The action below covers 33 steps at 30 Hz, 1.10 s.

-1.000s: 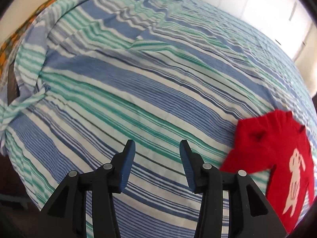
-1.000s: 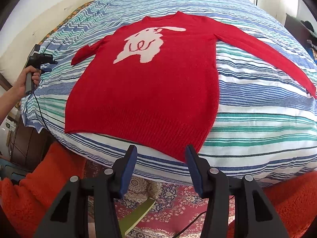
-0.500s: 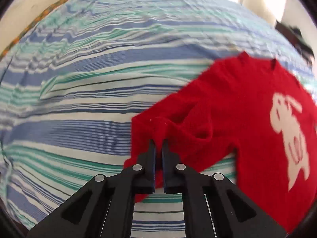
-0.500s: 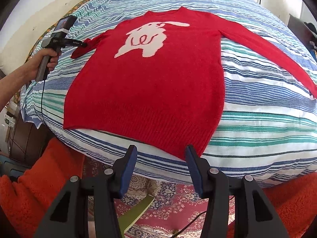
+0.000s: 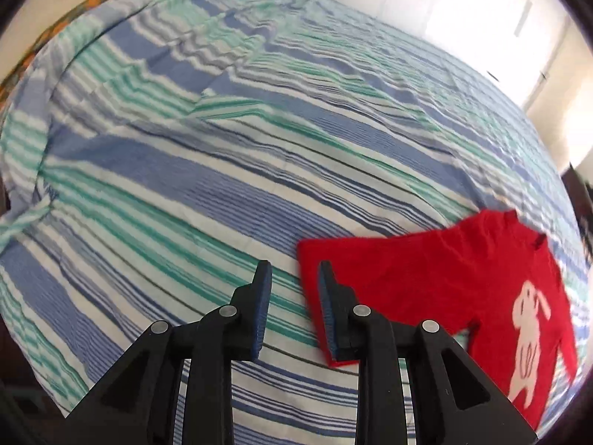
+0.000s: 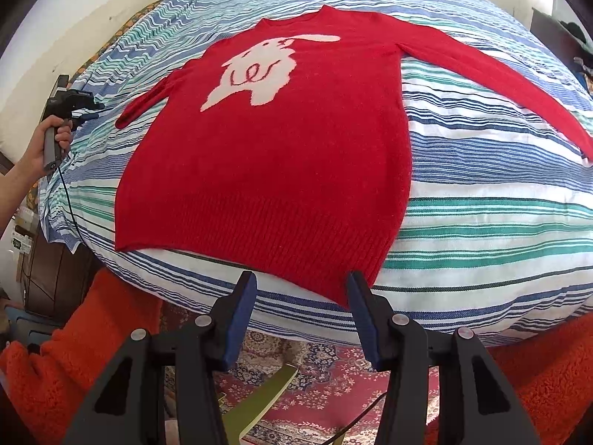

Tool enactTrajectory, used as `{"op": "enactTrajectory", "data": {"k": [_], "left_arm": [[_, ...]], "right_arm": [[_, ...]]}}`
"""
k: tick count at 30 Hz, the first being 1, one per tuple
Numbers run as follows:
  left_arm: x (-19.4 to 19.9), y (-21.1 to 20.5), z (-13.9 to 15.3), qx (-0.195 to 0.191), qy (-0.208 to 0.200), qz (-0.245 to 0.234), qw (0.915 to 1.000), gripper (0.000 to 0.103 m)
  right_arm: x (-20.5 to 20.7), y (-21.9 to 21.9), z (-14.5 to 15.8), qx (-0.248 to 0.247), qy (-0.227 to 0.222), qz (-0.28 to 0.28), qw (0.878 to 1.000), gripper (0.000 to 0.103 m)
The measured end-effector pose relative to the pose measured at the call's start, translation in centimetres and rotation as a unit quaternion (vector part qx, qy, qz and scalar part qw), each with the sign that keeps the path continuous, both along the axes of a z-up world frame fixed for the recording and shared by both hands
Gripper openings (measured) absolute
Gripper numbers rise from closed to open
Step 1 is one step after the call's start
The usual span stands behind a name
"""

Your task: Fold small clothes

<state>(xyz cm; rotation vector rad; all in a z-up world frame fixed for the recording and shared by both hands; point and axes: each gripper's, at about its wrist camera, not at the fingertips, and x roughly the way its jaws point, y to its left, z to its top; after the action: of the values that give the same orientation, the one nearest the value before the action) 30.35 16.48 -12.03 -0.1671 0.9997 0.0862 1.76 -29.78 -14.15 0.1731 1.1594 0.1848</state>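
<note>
Left claw [image 5: 292, 296] reopened, off sweater sleeve [image 5: 370, 267]

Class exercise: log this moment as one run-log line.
left gripper: jaws just opened, empty, beside sleeve | right gripper: open, empty, near hem | red sweater: flat on striped bed

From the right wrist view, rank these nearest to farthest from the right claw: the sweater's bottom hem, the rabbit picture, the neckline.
Order from the right claw, which hangs open off the bed's edge:
1. Bottom hem, just ahead of the fingertips, at the near edge of the striped bedspread.
2. Rabbit picture, mid-chest, farther up the bed.
3. Neckline, at the far top of the red sweater.
</note>
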Motion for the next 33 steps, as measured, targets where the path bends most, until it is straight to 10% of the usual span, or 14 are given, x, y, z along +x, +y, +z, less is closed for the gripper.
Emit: {"op": "enactTrajectory", "data": {"k": [4,7,8,9,12,14,16,20,22,28,33], "left_arm": [[0.3,-8.9,-2.4,0.160,0.016,-0.166,0.9728,0.065],[1.1,-10.9,-5.2,0.230,0.044,-0.179,0.9555,0.061],[1.6,-10.4,-5.8,0.223,0.055,-0.164,0.9593,0.023],[2.1,-9.2,-5.9,0.191,0.067,-0.138,0.9695,0.006],[1.0,-3.4,-3.1,0.044,0.016,-0.021,0.9987,0.003],[-1.7,1.8,-1.7,-0.080,-0.029,0.080,0.9932,0.004],[-5.3,7.1,-2.9,-0.198,-0.049,0.204,0.9575,0.006],[-12.2,13.9,-9.6,-0.385,-0.024,0.384,0.8386,0.020],[-13.5,14.9,-10.3,-0.420,-0.040,0.383,0.8221,0.019],[-12.4,12.3,-6.1,-0.314,-0.025,0.292,0.9029,0.053],[-13.6,2.0,-4.8,-0.270,0.045,0.065,0.9597,0.057]], "right_arm": [[0.3,0.4,-0.4,-0.005,0.010,0.009,1.000,0.051],[0.2,0.8,-0.2,-0.013,0.005,0.016,1.000,0.051],[0.1,0.9,-0.1,-0.015,0.003,0.018,1.000,0.051],[0.0,0.9,0.0,-0.016,0.001,0.018,1.000,0.051],[-0.2,0.6,0.2,-0.013,-0.002,0.012,1.000,0.051],[-0.2,0.3,0.3,-0.009,-0.004,0.006,1.000,0.051],[-0.2,-0.2,0.2,-0.003,-0.002,-0.002,1.000,0.051],[0.1,-0.6,-0.2,0.011,0.004,-0.012,1.000,0.051],[0.0,-0.4,-0.1,0.010,0.004,-0.009,1.000,0.051],[-0.3,0.0,0.4,-0.005,-0.006,-0.003,1.000,0.051],[-0.4,-3.3,1.3,0.022,-0.026,-0.074,0.997,0.051]]}}
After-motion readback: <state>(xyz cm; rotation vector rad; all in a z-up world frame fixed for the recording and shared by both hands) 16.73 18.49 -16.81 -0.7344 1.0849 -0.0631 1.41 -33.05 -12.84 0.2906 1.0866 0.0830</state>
